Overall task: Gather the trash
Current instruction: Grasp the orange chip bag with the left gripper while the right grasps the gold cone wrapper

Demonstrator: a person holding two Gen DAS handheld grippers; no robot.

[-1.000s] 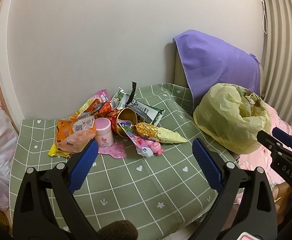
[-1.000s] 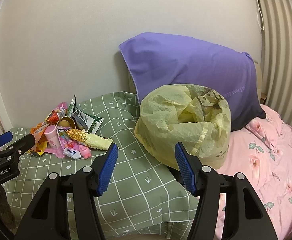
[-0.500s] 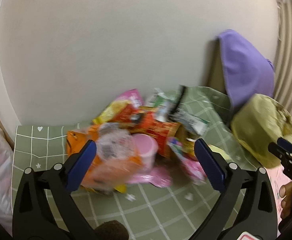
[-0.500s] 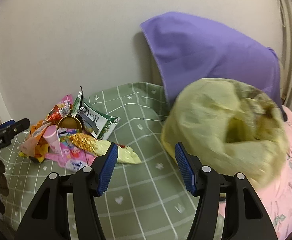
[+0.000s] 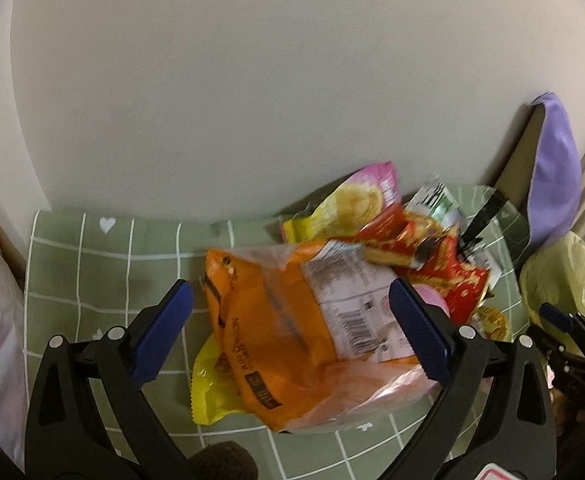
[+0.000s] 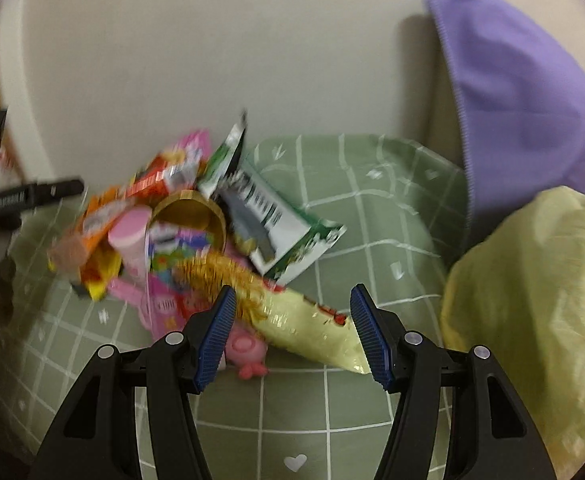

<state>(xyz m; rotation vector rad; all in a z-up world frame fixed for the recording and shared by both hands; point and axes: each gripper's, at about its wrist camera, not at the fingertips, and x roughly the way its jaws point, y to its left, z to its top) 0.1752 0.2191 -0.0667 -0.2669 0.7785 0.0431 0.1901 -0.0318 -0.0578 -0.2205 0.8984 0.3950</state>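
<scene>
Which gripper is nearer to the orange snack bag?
Left. The left gripper has its open jaws on either side of the orange snack bag; the right gripper is over the gold wrapper.

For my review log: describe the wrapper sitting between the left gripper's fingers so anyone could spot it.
On the green checked tablecloth, find the trash pile by the wall. The orange bag is its nearest piece, between the open left gripper fingers; only it has a white barcode label.

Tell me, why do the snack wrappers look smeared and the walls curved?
Right wrist view: the wrapper pile is motion-blurred, while the right gripper stays sharp. Left wrist view: the orange bag is only slightly soft. Both views: the fisheye lens bows the wall and darkens the corners.
</scene>
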